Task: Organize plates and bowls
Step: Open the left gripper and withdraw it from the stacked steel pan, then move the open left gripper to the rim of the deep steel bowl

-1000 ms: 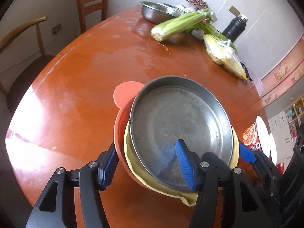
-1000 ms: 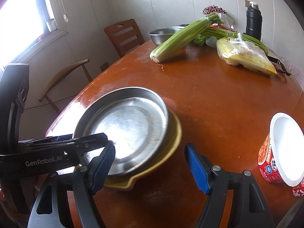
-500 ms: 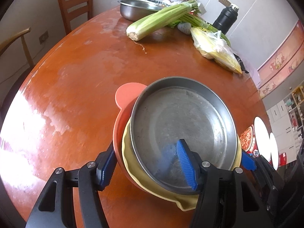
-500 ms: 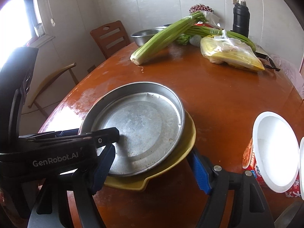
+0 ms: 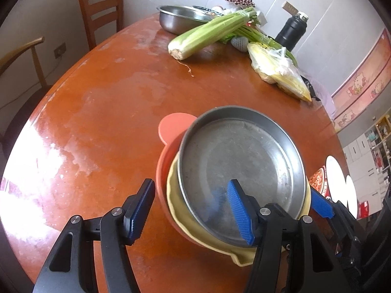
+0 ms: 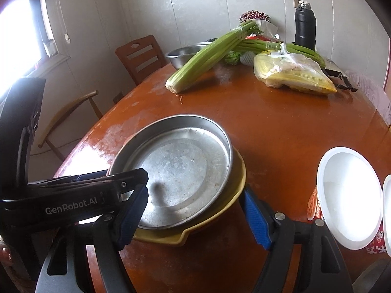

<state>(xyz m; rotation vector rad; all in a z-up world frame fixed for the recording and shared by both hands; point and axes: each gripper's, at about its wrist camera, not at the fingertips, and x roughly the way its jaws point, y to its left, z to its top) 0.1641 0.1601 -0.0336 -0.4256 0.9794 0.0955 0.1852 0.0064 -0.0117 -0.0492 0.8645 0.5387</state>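
Below, we see the left gripper [image 5: 190, 210] and right gripper [image 6: 193, 216], jaws parted without gripping, straddling the stacked steel plate [image 5: 239, 171].

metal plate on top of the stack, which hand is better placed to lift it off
Left. The left gripper already straddles the near rim of the metal plate, one pad inside it. The right gripper spans the stack's whole corner, including the yellow dish.

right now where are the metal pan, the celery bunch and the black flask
metal pan [image 5: 244, 163], left wrist view, on its flat inner bottom
celery bunch [image 5: 207, 34], left wrist view, on the middle of the pale green stalks
black flask [image 6: 305, 28], right wrist view, on its dark body
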